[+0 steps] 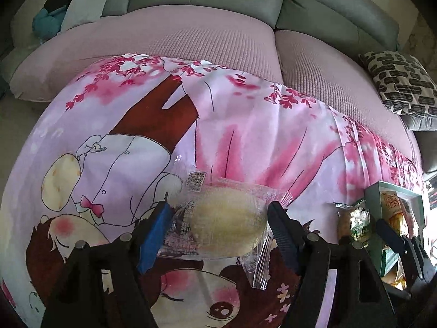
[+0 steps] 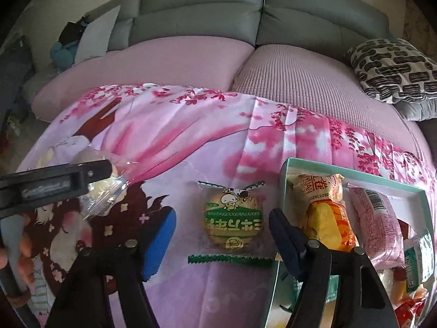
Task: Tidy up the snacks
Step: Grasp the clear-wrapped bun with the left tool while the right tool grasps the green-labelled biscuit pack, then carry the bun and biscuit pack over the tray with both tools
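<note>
**Two claws over the cartoon cloth, one bun bracketed, one cake framed**

The left gripper (image 1: 218, 218) stands spread, its blue-padded finger (image 1: 154, 235) and its dark finger on either side of a pale yellow bun in a clear wrapper (image 1: 226, 227). The blue pad touches the wrapper's printed end; the dark finger sits at the wrapper's other edge, and whether it presses the plastic cannot be told. The bun lies between the fingers on the pink cartoon-print cloth (image 1: 245, 142), with a crimped wrapper tail trailing back toward the claw's body.

The right gripper (image 2: 221, 235) is also spread wide and grips nothing. Between its fingertips, just ahead of them and touching neither, lies a round cake in a green-labelled wrapper (image 2: 233, 218), flat on the cloth, its zigzag green seam nearest the claw. In the left wrist view the same cake (image 1: 355, 224) shows to the right of the left claw's dark finger.

Just right of the right claw's dark finger (image 2: 284, 240) sits a mint-green box (image 2: 285, 169), open on top. Inside it lie an orange-and-yellow packet (image 2: 327, 218), a pink packet (image 2: 377, 218) beside that, and a green-and-white packet (image 2: 420, 262) farther right. The finger is beside the box's near wall; contact cannot be told.

To the left of the right claw, the left gripper's black body (image 2: 54, 186) reaches in with the clear-wrapped bun at its tip.

Beyond both claws runs a sofa with pink seat covers (image 2: 177, 63) and grey back cushions, and a black-and-white patterned pillow (image 2: 393, 73) rests far right.
</note>
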The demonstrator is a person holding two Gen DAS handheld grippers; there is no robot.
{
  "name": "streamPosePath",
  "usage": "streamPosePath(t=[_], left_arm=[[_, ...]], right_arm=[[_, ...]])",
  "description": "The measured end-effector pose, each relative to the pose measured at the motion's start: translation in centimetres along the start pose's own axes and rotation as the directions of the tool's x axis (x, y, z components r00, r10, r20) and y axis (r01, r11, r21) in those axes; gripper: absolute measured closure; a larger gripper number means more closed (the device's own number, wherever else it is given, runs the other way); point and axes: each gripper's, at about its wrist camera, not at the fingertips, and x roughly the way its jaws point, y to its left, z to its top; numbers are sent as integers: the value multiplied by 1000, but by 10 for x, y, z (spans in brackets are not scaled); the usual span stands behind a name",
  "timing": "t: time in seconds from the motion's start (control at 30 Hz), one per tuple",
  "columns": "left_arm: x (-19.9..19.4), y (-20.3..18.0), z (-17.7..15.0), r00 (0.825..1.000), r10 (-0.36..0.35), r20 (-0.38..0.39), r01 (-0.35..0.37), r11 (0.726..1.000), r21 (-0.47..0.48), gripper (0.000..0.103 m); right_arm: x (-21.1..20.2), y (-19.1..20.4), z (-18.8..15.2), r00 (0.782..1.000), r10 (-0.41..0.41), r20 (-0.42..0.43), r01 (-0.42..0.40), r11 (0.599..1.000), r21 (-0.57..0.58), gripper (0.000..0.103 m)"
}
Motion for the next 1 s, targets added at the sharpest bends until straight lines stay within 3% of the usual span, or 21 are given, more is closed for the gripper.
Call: streamPosePath(t=[0.2, 0.47, 0.63, 0.77, 0.87, 1.0], left_arm=[[3, -1, -1, 1000, -5, -16, 6, 1000, 24, 23], [9, -2, -4, 999, -20, -42, 22, 998, 56, 16], [12, -1, -5, 999, -20, -43, 23, 998, 59, 16], [12, -1, -6, 999, -21, -46, 24, 998, 63, 16], [12, 0, -6, 999, -23, -42, 26, 998, 61, 17], [8, 2, -6, 999, -23, -34, 25, 998, 54, 25]], right_arm=[[9, 6, 1, 1000, -17, -21, 17, 1000, -14, 29], [7, 23, -2, 998, 63, -25, -64, 997, -39, 29], [15, 17, -1, 998, 56, -41, -55, 998, 20, 29], [21, 16, -1, 997, 53, -49, -51, 998, 32, 33], [22, 14, -1, 998, 45, -51, -43, 998, 45, 49], [19, 10, -3, 998, 39, -45, -36, 998, 60, 50]])
